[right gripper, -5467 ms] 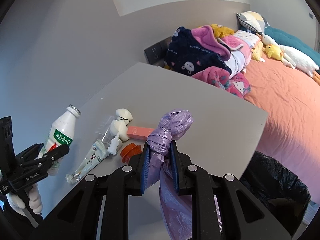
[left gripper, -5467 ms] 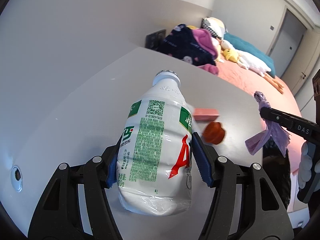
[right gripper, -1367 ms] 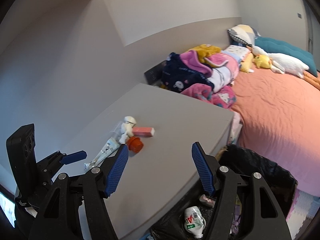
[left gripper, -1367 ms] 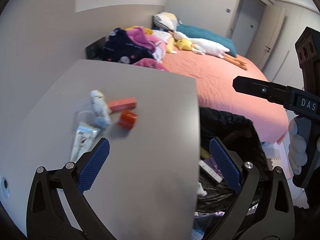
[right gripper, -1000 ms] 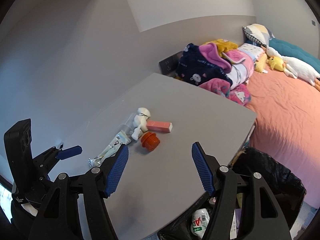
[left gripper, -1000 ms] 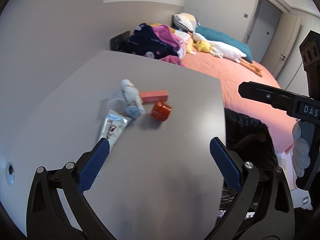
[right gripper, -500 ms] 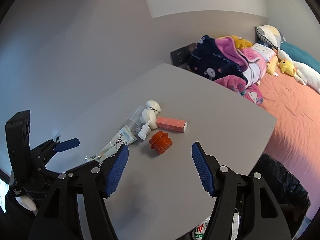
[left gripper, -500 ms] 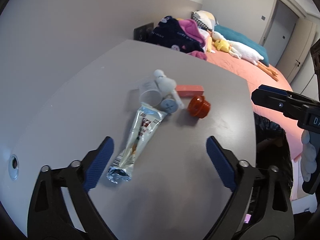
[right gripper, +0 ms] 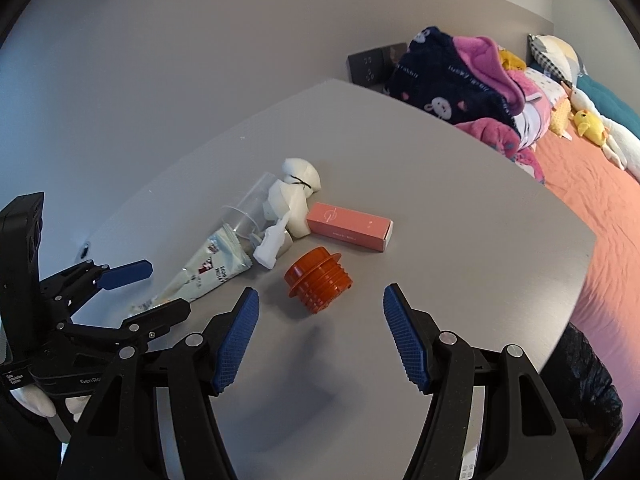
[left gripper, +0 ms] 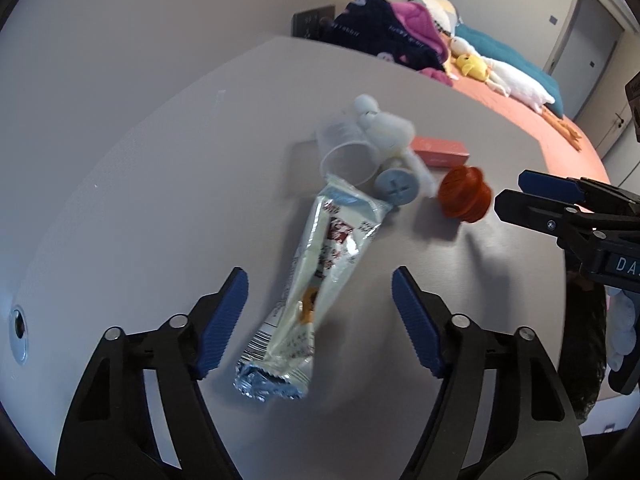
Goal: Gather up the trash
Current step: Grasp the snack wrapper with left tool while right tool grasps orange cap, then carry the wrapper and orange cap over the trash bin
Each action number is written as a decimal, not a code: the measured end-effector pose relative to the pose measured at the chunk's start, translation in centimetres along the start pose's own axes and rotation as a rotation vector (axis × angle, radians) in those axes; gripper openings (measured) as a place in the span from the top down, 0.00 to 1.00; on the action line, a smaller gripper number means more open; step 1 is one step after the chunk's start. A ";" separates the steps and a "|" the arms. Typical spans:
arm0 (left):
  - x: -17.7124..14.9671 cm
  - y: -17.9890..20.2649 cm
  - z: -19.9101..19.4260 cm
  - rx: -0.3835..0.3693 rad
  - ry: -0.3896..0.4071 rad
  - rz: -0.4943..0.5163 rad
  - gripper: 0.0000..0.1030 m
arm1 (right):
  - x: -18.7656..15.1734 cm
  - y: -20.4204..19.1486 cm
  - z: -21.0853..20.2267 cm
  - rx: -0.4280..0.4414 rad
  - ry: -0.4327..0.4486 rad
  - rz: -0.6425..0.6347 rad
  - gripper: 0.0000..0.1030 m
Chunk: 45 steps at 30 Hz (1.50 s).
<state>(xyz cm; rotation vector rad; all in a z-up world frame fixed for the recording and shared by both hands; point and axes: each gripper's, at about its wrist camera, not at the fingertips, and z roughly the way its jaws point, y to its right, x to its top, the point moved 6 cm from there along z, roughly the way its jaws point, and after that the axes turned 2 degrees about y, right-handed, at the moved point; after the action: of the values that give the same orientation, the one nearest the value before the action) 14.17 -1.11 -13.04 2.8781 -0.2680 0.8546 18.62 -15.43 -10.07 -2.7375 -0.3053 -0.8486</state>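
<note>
A silver snack wrapper (left gripper: 316, 280) lies on the grey table (left gripper: 160, 184), its lower part between the fingers of my left gripper (left gripper: 320, 320). The jaws are closing but the pads stand clear of the wrapper. Behind it lie a clear plastic cup (left gripper: 348, 156), a white knotted bag (left gripper: 384, 128), a pale blue cap (left gripper: 398, 190), a pink box (left gripper: 440, 151) and an orange threaded cap (left gripper: 464, 194). My right gripper (right gripper: 320, 340) hovers open just short of the orange cap (right gripper: 318, 280), nothing between its fingers. The wrapper (right gripper: 208, 270) and left gripper (right gripper: 132, 292) show at its left.
A black trash bag (right gripper: 580, 392) hangs beyond the table's right edge. A bed with an orange sheet (right gripper: 600, 208), piled blankets (right gripper: 460, 76) and plush toys (left gripper: 500, 72) lies behind. A wall socket plate (right gripper: 370, 62) sits at the table's far edge.
Both grippers came down and forward from over the trash bag to the trash on the table. The left jaws have narrowed around the wrapper; the right jaws kept their width.
</note>
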 end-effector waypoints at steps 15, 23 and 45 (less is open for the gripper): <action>-0.5 -0.5 1.1 -0.012 -0.013 0.015 0.65 | -0.2 -0.4 4.3 -0.012 -0.058 0.005 0.54; -1.0 0.8 0.6 -0.070 -0.004 0.026 0.76 | -0.9 -0.3 3.7 0.017 -0.071 0.026 0.54; 1.1 7.2 -4.0 -0.170 0.069 0.082 0.77 | -2.5 2.4 -5.5 0.031 0.031 0.080 0.54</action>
<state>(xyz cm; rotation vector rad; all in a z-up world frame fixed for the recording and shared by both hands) 11.48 -7.59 -8.61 2.6915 -0.4319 0.8966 14.38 -19.72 -7.57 -2.6862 -0.2002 -0.8566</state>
